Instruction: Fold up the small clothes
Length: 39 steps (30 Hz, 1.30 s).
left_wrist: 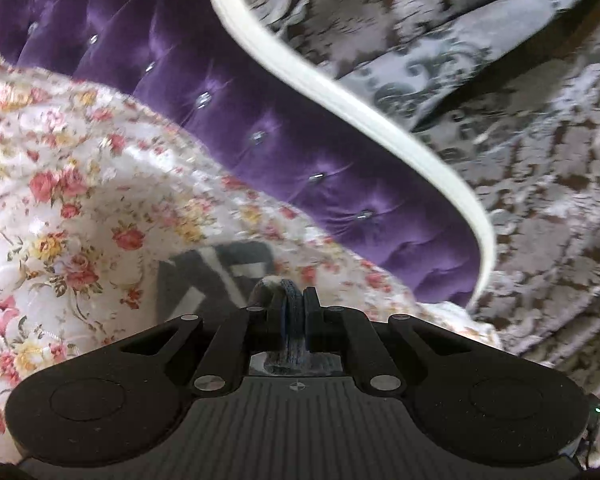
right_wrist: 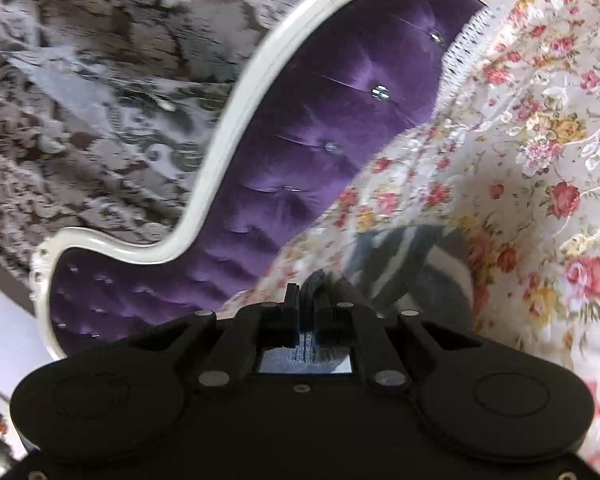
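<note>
A small grey garment with white stripes point(left_wrist: 216, 270) hangs over the floral bedspread point(left_wrist: 72, 184). My left gripper point(left_wrist: 296, 304) is shut on a blue-grey knit edge of it, pinched between the black fingers point(left_wrist: 311, 308). In the right wrist view the same grey striped garment point(right_wrist: 404, 260) hangs ahead. My right gripper point(right_wrist: 312, 300) is shut on another knit edge of it. Both views are motion-blurred. Most of the garment is hidden behind the gripper bodies.
A purple tufted headboard point(left_wrist: 260, 120) with a white curved frame point(left_wrist: 340, 92) borders the floral bedspread point(right_wrist: 540, 140). It also shows in the right wrist view point(right_wrist: 320, 140). A grey and brown patterned carpet point(left_wrist: 540, 160) lies beyond, with a patterned cushion point(left_wrist: 460, 60) on it.
</note>
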Tool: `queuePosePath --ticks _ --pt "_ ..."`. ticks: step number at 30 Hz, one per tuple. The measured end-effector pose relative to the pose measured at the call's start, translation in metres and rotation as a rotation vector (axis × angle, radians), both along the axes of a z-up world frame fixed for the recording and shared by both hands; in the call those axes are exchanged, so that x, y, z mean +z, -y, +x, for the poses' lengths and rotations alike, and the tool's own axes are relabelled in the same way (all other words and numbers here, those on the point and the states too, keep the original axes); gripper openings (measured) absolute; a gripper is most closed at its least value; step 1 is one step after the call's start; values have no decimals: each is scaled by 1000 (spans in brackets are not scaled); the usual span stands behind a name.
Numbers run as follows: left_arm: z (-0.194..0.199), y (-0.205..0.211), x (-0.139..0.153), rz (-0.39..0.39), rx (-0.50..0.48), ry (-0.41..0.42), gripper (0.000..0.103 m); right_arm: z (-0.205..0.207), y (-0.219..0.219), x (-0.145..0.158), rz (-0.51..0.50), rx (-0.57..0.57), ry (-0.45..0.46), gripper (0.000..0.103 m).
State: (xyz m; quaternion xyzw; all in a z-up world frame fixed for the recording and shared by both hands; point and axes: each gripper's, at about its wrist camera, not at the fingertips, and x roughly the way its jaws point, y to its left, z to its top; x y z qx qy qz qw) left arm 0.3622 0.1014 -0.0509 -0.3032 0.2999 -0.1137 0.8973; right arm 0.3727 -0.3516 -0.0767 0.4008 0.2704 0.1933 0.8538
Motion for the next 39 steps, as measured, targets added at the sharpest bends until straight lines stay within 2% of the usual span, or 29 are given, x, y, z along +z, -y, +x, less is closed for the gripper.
queuePosePath --ticks 4,5,6,7,8,9,11,12,13,20,23,28,32,34,35,36,38,39 --pt "13 2 -14 60 19 -10 11 12 -4 -13 -64 -18 -5 18" --pt "14 3 -15 83 23 -5 23 15 -4 -15 -72 -19 -12 19" --pt "15 3 -17 99 28 -2 40 16 -5 -18 -80 -21 -20 19" --pt "16 3 -17 112 30 0 49 18 -4 -19 -82 -22 -21 20" --pt "17 1 -17 124 33 -1 63 19 -3 -21 -77 -24 -18 21" --pt "17 1 -16 136 39 -1 71 20 -2 -22 -73 -28 -15 26" --pt "16 -1 -12 162 51 18 72 19 0 -20 -74 -41 -3 45" --pt "15 -2 -8 182 56 31 72 17 1 -18 -79 -49 11 60" --pt "11 -2 -3 207 59 46 72 14 2 -14 -95 -61 24 68" --pt "-15 20 22 350 -15 129 77 -16 -7 18 -253 -63 88 69" --pt "-24 40 19 428 -80 119 78 -24 -24 24 -362 -29 74 73" --pt "-32 66 0 532 -149 105 78 -40 -64 27 -590 47 89 73" --pt "-27 75 -24 641 -174 39 78 -46 -89 17 -776 62 125 76" --pt "-26 77 -39 697 -200 18 83 -41 -91 9 -827 59 113 76" --pt "-28 76 -42 704 -193 41 86 -38 -91 5 -838 58 102 76" --pt "-28 71 -45 676 -187 34 87 -35 -89 2 -847 52 91 76" --pt "-25 55 -50 551 -159 5 89 -29 -83 -1 -860 32 78 76" --pt "-25 54 -51 557 -164 13 92 -26 -82 -2 -869 15 69 76"
